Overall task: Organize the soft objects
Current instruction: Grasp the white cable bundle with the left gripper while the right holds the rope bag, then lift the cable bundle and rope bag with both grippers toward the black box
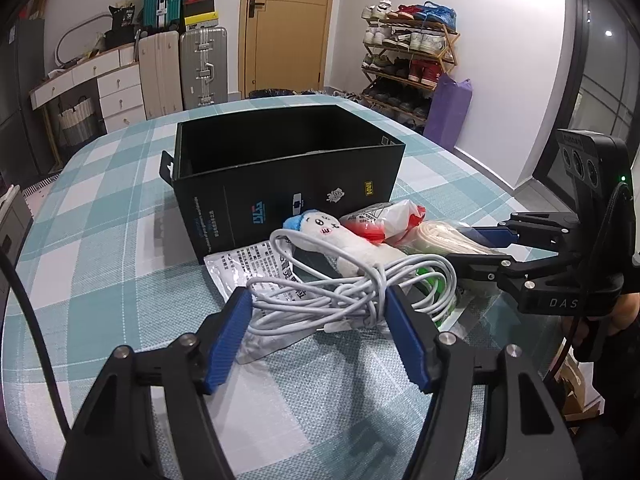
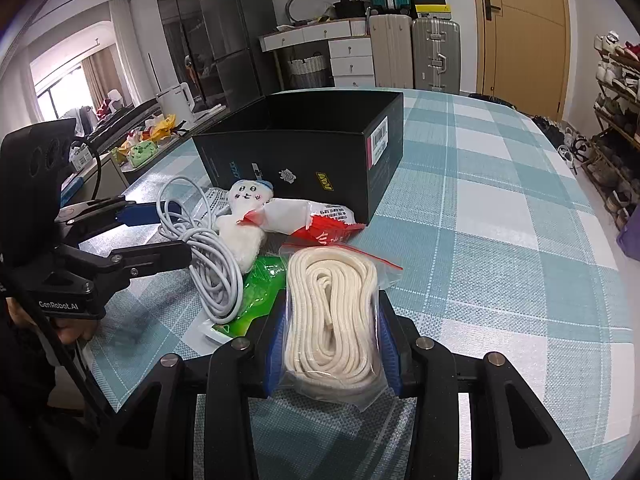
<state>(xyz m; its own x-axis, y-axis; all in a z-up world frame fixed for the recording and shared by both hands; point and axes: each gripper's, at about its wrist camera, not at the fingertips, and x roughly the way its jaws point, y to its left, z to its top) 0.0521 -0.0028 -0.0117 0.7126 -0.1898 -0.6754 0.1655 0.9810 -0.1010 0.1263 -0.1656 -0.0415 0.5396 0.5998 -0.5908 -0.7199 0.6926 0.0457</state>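
A pile of soft things lies before an open black box (image 1: 288,168) (image 2: 312,152) on the checked tablecloth. My left gripper (image 1: 318,300) (image 2: 172,236) straddles a coiled white cable (image 1: 352,288) (image 2: 212,268), its blue pads against the bundle's sides. My right gripper (image 2: 332,312) (image 1: 476,246) is closed on a clear bag of cream rope (image 2: 332,320) (image 1: 444,236), which rests on the table. A white plush doll with a blue cap (image 1: 340,240) (image 2: 244,220), a red and white packet (image 1: 380,220) (image 2: 316,220) and a green packet (image 2: 260,292) lie between.
A printed white pouch (image 1: 256,264) lies under the cable. The tablecloth (image 2: 500,240) stretches right of the box. Suitcases (image 1: 204,68), a drawer desk, a door and a shoe rack (image 1: 408,60) stand behind the table.
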